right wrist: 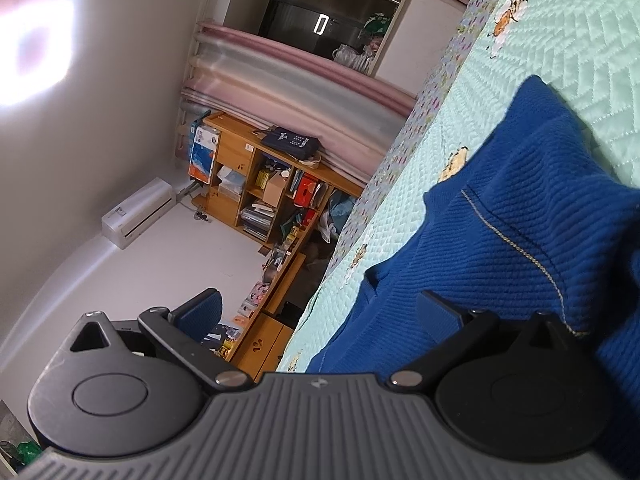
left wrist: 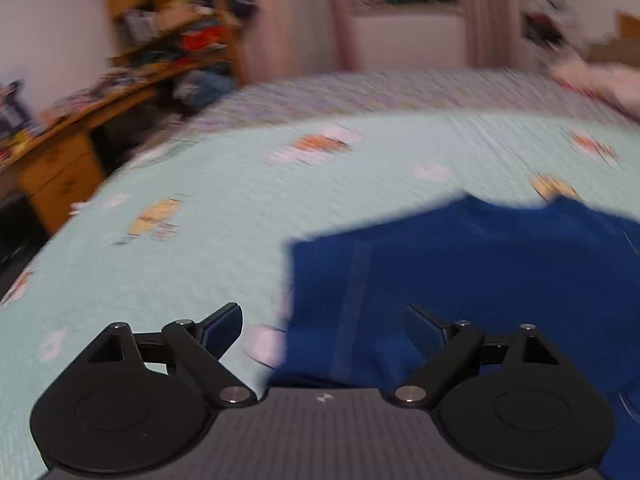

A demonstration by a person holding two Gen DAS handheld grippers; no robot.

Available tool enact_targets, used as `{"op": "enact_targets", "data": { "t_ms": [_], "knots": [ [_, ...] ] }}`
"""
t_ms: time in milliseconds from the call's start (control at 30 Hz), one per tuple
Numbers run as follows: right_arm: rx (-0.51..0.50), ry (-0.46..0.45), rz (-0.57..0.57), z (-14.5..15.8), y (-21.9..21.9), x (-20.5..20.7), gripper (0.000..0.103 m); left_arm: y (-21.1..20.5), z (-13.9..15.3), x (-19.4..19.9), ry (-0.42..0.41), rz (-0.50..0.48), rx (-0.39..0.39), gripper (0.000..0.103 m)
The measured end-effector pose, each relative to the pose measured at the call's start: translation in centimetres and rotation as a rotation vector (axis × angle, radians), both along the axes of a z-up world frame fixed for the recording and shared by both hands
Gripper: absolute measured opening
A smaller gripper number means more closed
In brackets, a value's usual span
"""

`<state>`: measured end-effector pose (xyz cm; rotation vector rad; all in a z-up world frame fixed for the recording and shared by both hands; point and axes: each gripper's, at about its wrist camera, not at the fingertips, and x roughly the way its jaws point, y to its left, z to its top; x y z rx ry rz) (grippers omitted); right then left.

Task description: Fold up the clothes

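L claw [left wrist: 324,330] gapes wide, nothing gripped; sweater [left wrist: 460,280] edge lies under it, running off to 3 o'clock on the bedspread [left wrist: 200,184]. R claw [right wrist: 320,316] also wide apart, rolled sideways, no grip; its 3 o'clock finger [right wrist: 438,316] sits against the bunched sweater, gap empty. Far off at 10 o'clock, shelf [right wrist: 260,184] cubbies hold boxes, books, red case. R view alone shows AC unit [right wrist: 138,212] & dark window [right wrist: 328,12]; L view is blurred.
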<state>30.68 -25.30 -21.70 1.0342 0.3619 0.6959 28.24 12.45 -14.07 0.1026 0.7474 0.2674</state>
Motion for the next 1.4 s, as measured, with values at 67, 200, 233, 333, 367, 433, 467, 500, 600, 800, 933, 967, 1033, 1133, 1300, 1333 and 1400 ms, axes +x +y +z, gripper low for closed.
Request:
{"op": "enact_targets", "data": {
  "t_ms": [67, 200, 233, 333, 367, 433, 467, 500, 600, 800, 933, 967, 1033, 1133, 1300, 1333, 1400],
  "knots": [
    [-0.026, -0.122, 0.008, 1.7, 0.4, -1.2, 0.103, -0.4, -2.1, 1.0, 0.099, -0.011, -0.004, 0.091],
    [0.006, -0.225, 0.119, 3.2, 1.4, -1.9, 0.103, 1.6, -3.8, 1.3, 0.093, 0.063, -0.078, 0.103],
    [0.012, -0.217, 0.15, 3.2, 1.7, -1.7, 0.103, 1.7, -3.9, 1.4, 0.095, 0.067, -0.082, 0.103],
    [-0.153, 0.083, 0.113, 0.7, 2.6, 0.7, 0.1, 1.1, -4.0, 1.6, 0.099, 0.068, -0.054, 0.103],
    [-0.197, 0.118, 0.095, 0.6, 2.7, 0.9, 0.077, 1.0, -4.1, 1.7, 0.099, 0.073, -0.042, 0.103],
    [-0.253, 0.12, 0.068, 1.0, 2.7, 0.9, 0.083, 0.3, -3.7, 1.5, 0.098, 0.087, -0.036, 0.103],
    [-0.274, 0.095, 0.052, 1.4, 2.7, 0.6, 0.09, 0.0, -3.8, 1.6, 0.097, 0.091, -0.032, 0.103],
    [-0.313, 0.053, 0.014, 2.3, 2.8, 0.0, 0.09, -0.3, -3.9, 1.7, 0.096, 0.096, -0.028, 0.103],
    [-0.381, -0.104, -0.087, 5.0, 2.7, -2.1, 0.091, -0.7, -3.9, 1.7, 0.096, 0.099, -0.011, 0.103],
    [-0.517, 0.068, -0.036, 3.0, 4.0, 0.5, 0.089, -1.2, -3.8, 1.6, 0.098, 0.095, 0.022, 0.103],
    [-0.472, 0.104, -0.026, 2.4, 3.4, 1.0, 0.08, -1.2, -3.7, 1.6, 0.099, 0.095, 0.025, 0.103],
    [-0.471, 0.097, -0.031, 2.4, 3.4, 0.9, 0.08, -1.3, -3.7, 1.5, 0.099, 0.091, 0.033, 0.103],
    [-0.458, 0.086, -0.037, 2.3, 3.2, 0.7, 0.08, -1.4, -3.7, 1.5, 0.099, 0.084, 0.045, 0.103],
    [-0.414, -0.037, -0.037, 3.6, 3.0, -0.1, 0.08, -1.2, -3.7, 1.6, 0.103, 0.088, 0.031, 0.103],
    [-0.503, 0.101, 0.121, 1.4, 5.1, 2.4, 0.084, -1.3, -3.8, 1.5, 0.101, 0.09, 0.039, 0.103],
    [-0.516, 0.089, 0.124, 1.6, 5.3, 2.3, 0.085, -1.3, -3.7, 1.5, 0.102, 0.09, 0.039, 0.103],
    [-0.501, 0.06, 0.13, 2.1, 5.2, 2.0, 0.092, -1.3, -3.7, 1.5, 0.102, 0.091, 0.039, 0.103]
  ]
}}
